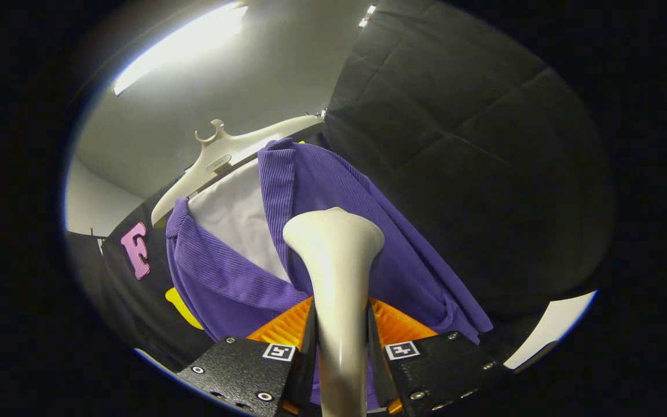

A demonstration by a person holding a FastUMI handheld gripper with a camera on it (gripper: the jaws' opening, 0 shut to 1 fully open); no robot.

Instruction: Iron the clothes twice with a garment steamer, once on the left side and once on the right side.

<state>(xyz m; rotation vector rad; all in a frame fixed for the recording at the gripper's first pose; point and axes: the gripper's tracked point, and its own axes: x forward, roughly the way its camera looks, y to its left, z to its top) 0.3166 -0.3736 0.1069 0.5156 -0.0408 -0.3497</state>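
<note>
- Clamped between the two fingers of the gripper (340,333) is the pale handle of the garment steamer (336,272); both fingers press against its sides, so the tool is closed on it with only the handle's width between them.
- From that grip the steamer rises straight ahead and widens into a rounded head, whose back faces the camera.
- Just beyond the steamer's head hangs the purple ribbed garment (345,197); the head lies over its middle front, but whether it touches the cloth cannot be told.
- At the garment's open neck shows a white lining (235,220), between the two collar flaps.
- Above that, a cream hanger (223,153) carries the garment, its hook uppermost and its arms spread to either side; the whole hangs tilted in this view.
- Behind the garment stands the black cloth wall (461,145) of the booth.
- Higher still, a long ceiling light (183,43) glows on a pale ceiling.
</note>
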